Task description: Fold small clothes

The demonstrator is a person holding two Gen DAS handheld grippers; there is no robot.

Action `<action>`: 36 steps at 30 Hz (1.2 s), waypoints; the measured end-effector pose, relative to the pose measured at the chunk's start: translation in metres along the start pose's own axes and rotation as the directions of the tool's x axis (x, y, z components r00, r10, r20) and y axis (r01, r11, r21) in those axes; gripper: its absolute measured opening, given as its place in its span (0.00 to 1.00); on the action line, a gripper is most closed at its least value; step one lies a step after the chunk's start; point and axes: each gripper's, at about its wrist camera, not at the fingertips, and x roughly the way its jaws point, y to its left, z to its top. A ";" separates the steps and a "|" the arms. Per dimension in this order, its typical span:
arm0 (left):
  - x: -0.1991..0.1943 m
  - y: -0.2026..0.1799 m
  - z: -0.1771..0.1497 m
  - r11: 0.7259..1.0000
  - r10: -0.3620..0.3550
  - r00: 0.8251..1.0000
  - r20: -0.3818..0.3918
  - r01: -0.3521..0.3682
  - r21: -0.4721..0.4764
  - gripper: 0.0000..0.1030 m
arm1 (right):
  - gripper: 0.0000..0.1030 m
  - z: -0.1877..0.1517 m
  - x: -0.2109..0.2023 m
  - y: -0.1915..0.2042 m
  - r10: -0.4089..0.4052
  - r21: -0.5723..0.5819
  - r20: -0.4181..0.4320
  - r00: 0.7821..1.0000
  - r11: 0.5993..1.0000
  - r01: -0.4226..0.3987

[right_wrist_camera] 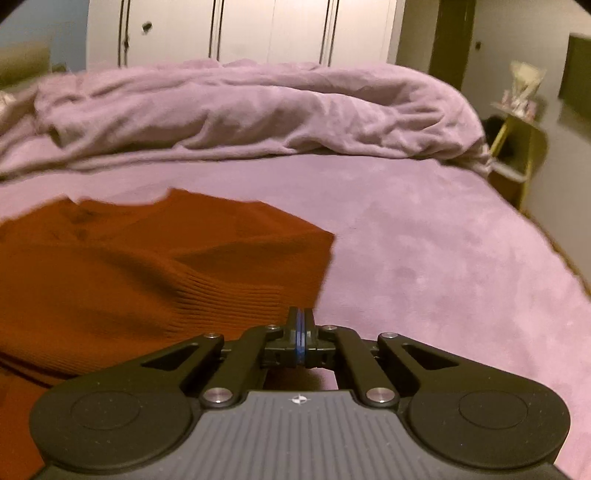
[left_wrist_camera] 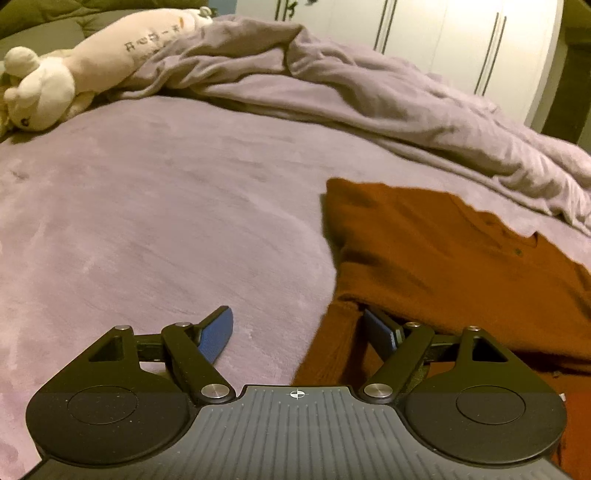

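A rust-orange knit sweater [left_wrist_camera: 443, 258] lies on the purple bed cover, partly folded. My left gripper [left_wrist_camera: 299, 332] is open at the sweater's left edge: its right finger [left_wrist_camera: 380, 332] is tucked under a fold of the sweater and its left finger [left_wrist_camera: 218, 332] rests over the bed cover. In the right wrist view the sweater [right_wrist_camera: 147, 266] fills the left side, ribbed hem toward me. My right gripper [right_wrist_camera: 301, 332] is shut, its blue pads pressed together at the sweater's right edge; I cannot tell whether cloth is between them.
A bunched purple duvet [left_wrist_camera: 369, 99] lies across the far side of the bed [right_wrist_camera: 443, 240]. A cream plush toy [left_wrist_camera: 74, 74] lies at the far left. White wardrobe doors [right_wrist_camera: 240, 29] stand behind. A small yellow side table [right_wrist_camera: 517, 147] stands beyond the bed's right edge.
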 end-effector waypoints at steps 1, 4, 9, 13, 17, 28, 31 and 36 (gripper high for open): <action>-0.004 0.001 0.001 1.000 0.001 1.000 0.006 -0.001 -0.009 0.81 | 0.00 0.001 -0.005 0.001 0.018 0.006 0.007 1.000 1.000 -0.018; -0.016 -0.001 0.007 0.999 -0.008 1.000 0.020 0.009 -0.033 0.82 | 0.00 0.003 -0.015 0.005 0.040 0.008 0.031 0.999 0.999 -0.040; -0.015 -0.032 0.021 0.997 -0.076 0.996 0.054 0.076 -0.003 0.86 | 0.01 0.009 -0.019 0.039 0.140 -0.036 0.055 0.989 0.990 -0.139; 0.006 -0.064 0.029 0.982 -0.186 0.980 0.071 0.187 -0.009 0.92 | 0.01 0.015 -0.003 0.089 0.254 -0.088 0.055 0.966 0.964 -0.249; 0.040 -0.097 0.029 0.983 -0.183 0.979 0.090 0.180 0.042 0.92 | 0.01 0.013 0.014 0.136 0.338 -0.137 0.054 0.940 0.935 -0.328; 0.092 -0.111 0.021 0.988 -0.115 0.992 0.041 0.110 0.105 0.98 | 0.01 0.012 0.047 0.113 0.230 -0.289 0.099 0.968 0.938 -0.193; 0.092 -0.105 0.023 0.988 -0.113 0.993 0.036 0.109 0.106 0.98 | 0.03 0.011 0.053 0.077 0.101 -0.266 0.099 0.990 0.961 -0.071; 0.078 -0.085 0.024 0.989 -0.032 0.999 0.025 0.028 0.144 0.98 | 0.04 0.007 0.043 0.033 -0.020 -0.230 0.076 0.997 0.973 0.037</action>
